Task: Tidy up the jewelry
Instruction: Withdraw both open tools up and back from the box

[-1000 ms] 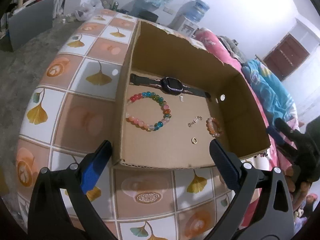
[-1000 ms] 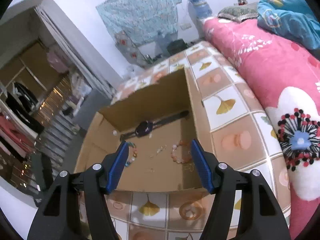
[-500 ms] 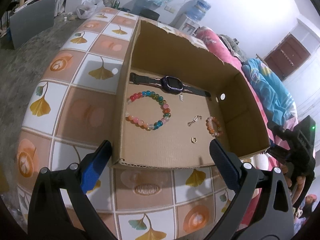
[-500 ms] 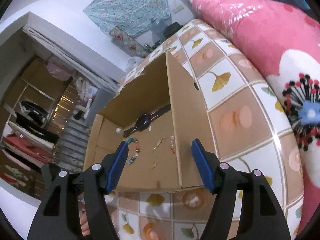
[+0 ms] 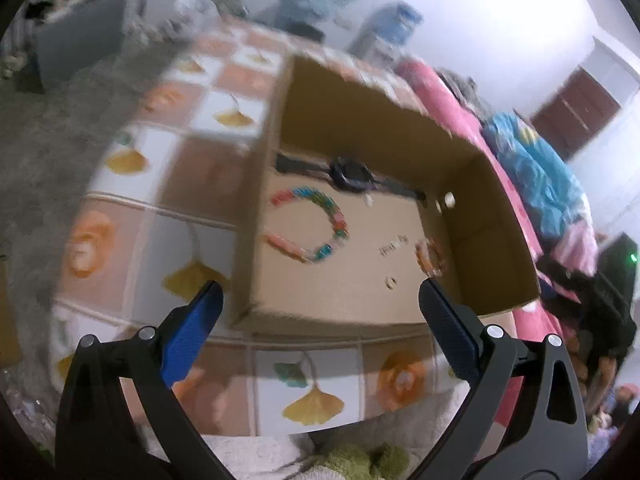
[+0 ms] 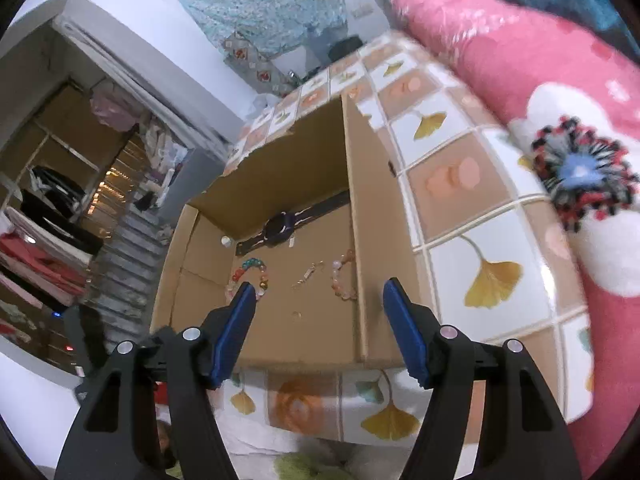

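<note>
Overall scene: an open cardboard box (image 5: 400, 304) sits on a counter (image 5: 200, 184) covered in a ginkgo-leaf tile pattern, with a pink floral bed (image 6: 560, 80) alongside.
Left hand-held gripper (image 5: 320, 312): released, fingers spread wide, nothing between them, hovering at the box's near wall. This view is smeared by motion.
Right hand-held gripper (image 6: 320, 312): also released and empty, fingers apart, poised above the near edge of the box and looking down into it.
Watch (image 6: 280, 226): lies flat along the far wall of the box, strap stretched out.
Multicoloured bead bracelet (image 5: 310, 228): on the box floor toward the left side, in an open loop.
Small peach bead bracelet (image 6: 342, 276): close to the right wall of the box.
Small clasp piece (image 6: 306, 274): between the two bracelets, apart from both.
Ring (image 5: 390, 282): alone nearer the front wall.
Tiny pale piece (image 5: 368, 200): just in front of the watch; too small to identify.
Step in hand: all the jewelry lies inside the box, spaced out rather than heaped. That fits either pieces gathered there and already laid out, or pieces waiting to be sorted further; these views do not settle which.
Next move: any pick would call for a steep reach over the box wall; the ring and clasp, lying flat and thin, would need a careful, narrow pinch.
</note>
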`<state>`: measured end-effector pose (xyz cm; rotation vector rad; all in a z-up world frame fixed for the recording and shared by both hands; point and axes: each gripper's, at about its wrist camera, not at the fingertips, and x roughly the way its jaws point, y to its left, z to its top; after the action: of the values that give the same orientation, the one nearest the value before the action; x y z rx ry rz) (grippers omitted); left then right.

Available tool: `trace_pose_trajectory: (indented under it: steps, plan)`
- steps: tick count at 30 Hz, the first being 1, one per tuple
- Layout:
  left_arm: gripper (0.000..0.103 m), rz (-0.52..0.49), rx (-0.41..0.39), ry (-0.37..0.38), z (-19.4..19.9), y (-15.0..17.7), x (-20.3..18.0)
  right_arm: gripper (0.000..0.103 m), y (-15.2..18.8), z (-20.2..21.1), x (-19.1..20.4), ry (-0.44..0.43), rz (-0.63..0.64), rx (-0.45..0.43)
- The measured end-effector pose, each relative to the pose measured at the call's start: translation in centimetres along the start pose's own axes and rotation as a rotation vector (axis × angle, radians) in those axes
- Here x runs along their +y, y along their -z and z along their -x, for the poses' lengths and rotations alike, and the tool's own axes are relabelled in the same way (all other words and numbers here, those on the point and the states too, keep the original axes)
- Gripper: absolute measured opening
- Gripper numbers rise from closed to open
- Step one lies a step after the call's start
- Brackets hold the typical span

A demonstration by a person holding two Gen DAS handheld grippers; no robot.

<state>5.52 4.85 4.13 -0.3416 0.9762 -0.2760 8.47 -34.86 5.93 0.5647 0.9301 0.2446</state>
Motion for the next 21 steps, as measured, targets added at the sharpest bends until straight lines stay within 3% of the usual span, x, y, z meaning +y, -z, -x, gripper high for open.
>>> trace_pose_trajectory:
  steps: [2,4,6,9,12,15,21]
  plan:
    - [0.095,-0.031,-0.088,-0.062,2.5,0.4,-0.4,0.067,1.1,1.6,1.5,0.051,0.071,-0.039]
    - [0.095,-0.070,-0.142,-0.112,4.3,1.1,-1.0,0.076,2.3,2.3,2.8,0.079,0.139,-0.046]
    - [0.095,-0.100,-0.154,-0.136,5.2,1.9,-1.7,0.079,3.8,2.1,4.3,0.115,0.228,-0.013]
    - [0.095,-0.098,-0.121,-0.160,4.9,2.8,-2.6,0.080,5.3,0.1,6.2,0.197,0.322,0.056]
    - [0.095,-0.125,-0.075,-0.209,3.4,3.6,-3.5,0.080,6.1,-3.0,6.6,0.265,0.325,0.128]
    - [0.095,-0.172,-0.012,-0.259,1.5,4.4,-4.6,0.080,6.4,-4.2,7.0,0.313,0.328,0.126]
    - [0.095,-0.192,0.015,-0.286,0.2,4.8,-5.2,0.080,5.7,-5.2,6.5,0.330,0.265,0.111]
